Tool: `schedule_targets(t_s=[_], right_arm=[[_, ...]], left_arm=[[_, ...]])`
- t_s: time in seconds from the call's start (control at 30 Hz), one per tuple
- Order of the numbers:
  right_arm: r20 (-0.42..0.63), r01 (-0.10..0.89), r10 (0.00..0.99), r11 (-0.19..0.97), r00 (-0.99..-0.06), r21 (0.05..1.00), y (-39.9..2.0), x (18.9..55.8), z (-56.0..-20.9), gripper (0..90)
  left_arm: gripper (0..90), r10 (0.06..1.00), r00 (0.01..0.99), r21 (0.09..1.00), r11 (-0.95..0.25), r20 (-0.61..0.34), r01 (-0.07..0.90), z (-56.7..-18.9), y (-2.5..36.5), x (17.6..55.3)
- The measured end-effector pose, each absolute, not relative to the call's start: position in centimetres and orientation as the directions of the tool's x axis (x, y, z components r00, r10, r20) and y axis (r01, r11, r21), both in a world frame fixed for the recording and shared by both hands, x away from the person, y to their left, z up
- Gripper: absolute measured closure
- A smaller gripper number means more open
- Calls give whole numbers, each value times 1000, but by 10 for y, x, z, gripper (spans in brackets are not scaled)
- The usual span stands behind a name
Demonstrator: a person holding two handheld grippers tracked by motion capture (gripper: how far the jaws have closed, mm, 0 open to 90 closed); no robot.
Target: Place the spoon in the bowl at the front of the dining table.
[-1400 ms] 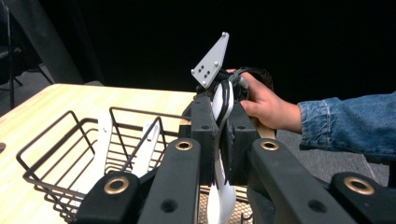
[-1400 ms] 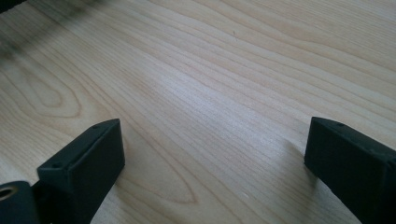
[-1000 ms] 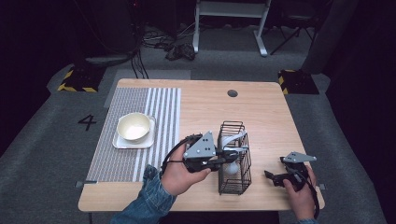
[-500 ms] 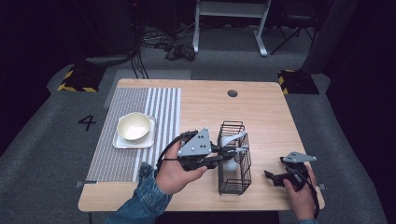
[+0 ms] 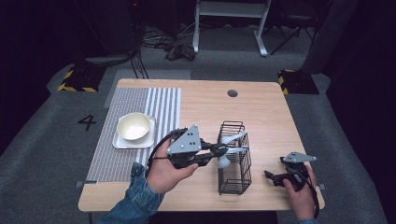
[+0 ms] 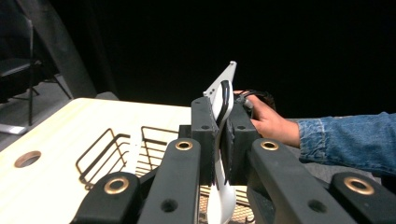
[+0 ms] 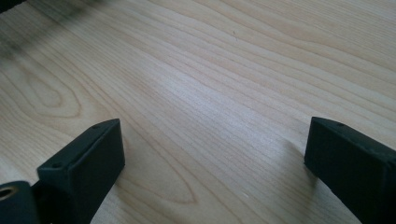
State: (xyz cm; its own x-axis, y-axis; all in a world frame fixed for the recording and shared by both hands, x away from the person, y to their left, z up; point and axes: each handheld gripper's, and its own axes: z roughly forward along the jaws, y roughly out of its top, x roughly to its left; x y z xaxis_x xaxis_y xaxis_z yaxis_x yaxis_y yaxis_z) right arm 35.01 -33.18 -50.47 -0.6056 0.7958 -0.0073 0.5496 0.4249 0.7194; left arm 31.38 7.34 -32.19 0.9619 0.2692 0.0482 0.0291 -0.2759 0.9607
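Spoon (image 5: 225, 157) handling is the step in hand: the left gripper (image 5: 218, 150) has its jaws clamped on the white spoon beside the upper rim of the black wire basket (image 5: 235, 179), which stands on the wooden table (image 5: 261, 112). In the left gripper view the spoon (image 6: 221, 140) sits edge-on between the two black jaws, its handle rising above them and its bowl hanging below.

To do this well, I would keep the grip firm and move the spoon straight and slowly, so that neither end catches on the basket wires. A second white utensil (image 5: 232, 138) leans in the basket just beside it and could be dragged along, so watch for contact. The basket looks light and may tip if a wire is snagged.

The right gripper (image 5: 270, 176) rests low on the table near the front right corner, jaws wide apart and holding nothing; it could steady the basket.
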Motion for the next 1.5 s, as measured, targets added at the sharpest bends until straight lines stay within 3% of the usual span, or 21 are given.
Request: schedule_targets(t_s=[1.5], right_arm=[[-5,551,796,424,-605,719,-331,351,-505,46]], left_arm=[[849,523,852,968,-230,40,95,-320,163,310]])
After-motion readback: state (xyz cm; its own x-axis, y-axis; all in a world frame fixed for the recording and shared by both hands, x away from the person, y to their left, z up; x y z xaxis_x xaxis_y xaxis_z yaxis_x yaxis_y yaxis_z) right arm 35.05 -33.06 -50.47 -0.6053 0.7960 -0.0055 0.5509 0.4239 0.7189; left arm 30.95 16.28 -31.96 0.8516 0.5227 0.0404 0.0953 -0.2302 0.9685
